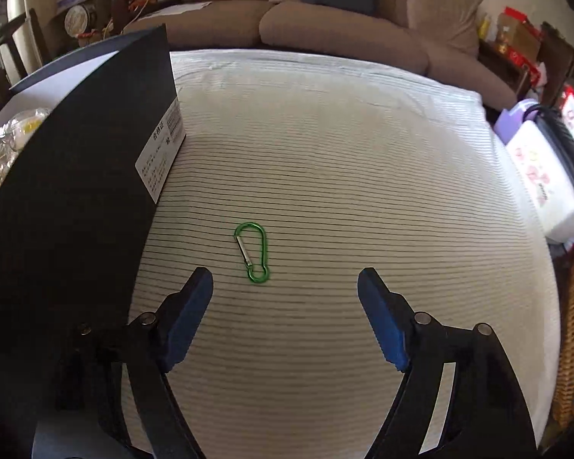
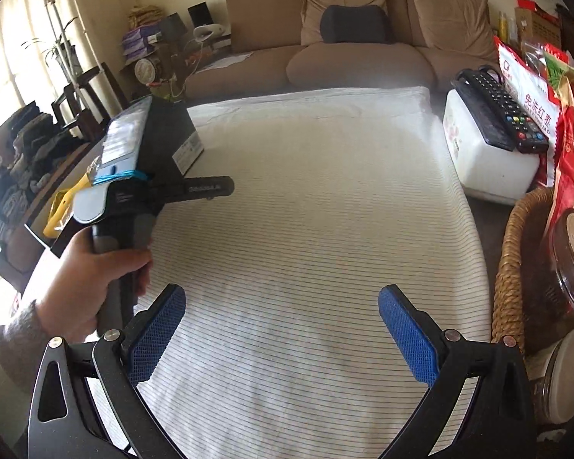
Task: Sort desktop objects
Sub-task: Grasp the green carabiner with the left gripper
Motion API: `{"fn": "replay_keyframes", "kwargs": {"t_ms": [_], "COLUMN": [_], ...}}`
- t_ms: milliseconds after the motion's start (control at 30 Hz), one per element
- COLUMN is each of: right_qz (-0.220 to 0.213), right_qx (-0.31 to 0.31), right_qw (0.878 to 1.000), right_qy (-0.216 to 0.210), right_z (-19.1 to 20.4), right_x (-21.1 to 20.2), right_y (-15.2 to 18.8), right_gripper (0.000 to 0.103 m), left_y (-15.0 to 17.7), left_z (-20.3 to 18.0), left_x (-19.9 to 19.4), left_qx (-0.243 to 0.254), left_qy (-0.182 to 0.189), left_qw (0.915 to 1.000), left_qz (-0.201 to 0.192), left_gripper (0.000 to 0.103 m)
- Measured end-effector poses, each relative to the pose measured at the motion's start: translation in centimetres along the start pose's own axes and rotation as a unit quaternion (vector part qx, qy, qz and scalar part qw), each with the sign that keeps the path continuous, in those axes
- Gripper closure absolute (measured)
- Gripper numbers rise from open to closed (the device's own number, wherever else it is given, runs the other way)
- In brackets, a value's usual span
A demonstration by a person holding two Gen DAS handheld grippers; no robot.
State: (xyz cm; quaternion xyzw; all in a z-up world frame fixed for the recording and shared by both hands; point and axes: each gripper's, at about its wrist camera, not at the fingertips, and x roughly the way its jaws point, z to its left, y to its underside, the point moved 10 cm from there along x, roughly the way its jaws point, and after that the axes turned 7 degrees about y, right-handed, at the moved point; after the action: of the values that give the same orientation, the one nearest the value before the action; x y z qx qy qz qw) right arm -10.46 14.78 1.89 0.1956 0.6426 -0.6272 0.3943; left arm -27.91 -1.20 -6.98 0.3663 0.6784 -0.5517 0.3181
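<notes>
Your left tongs stood apart, empty, short of the flat carabiner; pads risked skidding it; right tongs apart, idle.

The left wrist camera looked steeply down along its fingers, close over the striped cloth, with the black box beside it on the left. The right wrist camera sat farther back and higher, facing the sofa. Both views shared the cloth, the box and the sofa.
</notes>
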Motion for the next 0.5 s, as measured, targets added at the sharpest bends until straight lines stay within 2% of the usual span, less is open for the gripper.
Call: {"fn": "replay_keyframes", "kwargs": {"t_ms": [100, 133, 300, 333, 367, 400, 500], "right_qz": [0.004, 0.007, 0.024, 0.026, 0.027, 0.029, 0.034], "right_qx": [0.000, 0.000, -0.003, -0.004, -0.004, -0.005, -0.011], "right_qw": [1.000, 1.000, 1.000, 1.000, 1.000, 1.000, 0.999], "right_qy": [-0.005, -0.004, -0.003, -0.002, -0.001, -0.001, -0.001], "right_z": [0.0, -0.1, -0.1, -0.1, 0.0, 0.1, 0.6], "right_x": [0.1, 0.3, 1.1, 1.2, 1.4, 1.6, 2.0], "right_y": [0.2, 0.4, 1.1, 1.2, 1.3, 1.4, 1.5], "right_gripper": [0.000, 0.000, 0.000, 0.000, 0.000, 0.000, 0.000], "left_y": [0.1, 0.2, 0.5, 0.5, 0.5, 0.6, 1.1], "left_z": [1.0, 1.3, 1.0, 0.8, 0.6, 0.5, -0.2], "left_x": [1.6, 2.0, 2.1, 1.9, 1.7, 1.7, 1.4], "left_qx": [-0.014, -0.016, 0.020, 0.027, 0.031, 0.033, 0.042], "left_qy": [-0.002, -0.004, -0.029, -0.027, -0.026, -0.022, 0.002], "left_qw": [0.9999, 0.9998, 0.9993, 0.9992, 0.9990, 0.9990, 0.9990], "left_qz": [0.009, 0.009, -0.009, -0.013, -0.017, -0.017, -0.012], "left_gripper": [0.033, 0.036, 0.042, 0.056, 0.085, 0.090, 0.090]}}
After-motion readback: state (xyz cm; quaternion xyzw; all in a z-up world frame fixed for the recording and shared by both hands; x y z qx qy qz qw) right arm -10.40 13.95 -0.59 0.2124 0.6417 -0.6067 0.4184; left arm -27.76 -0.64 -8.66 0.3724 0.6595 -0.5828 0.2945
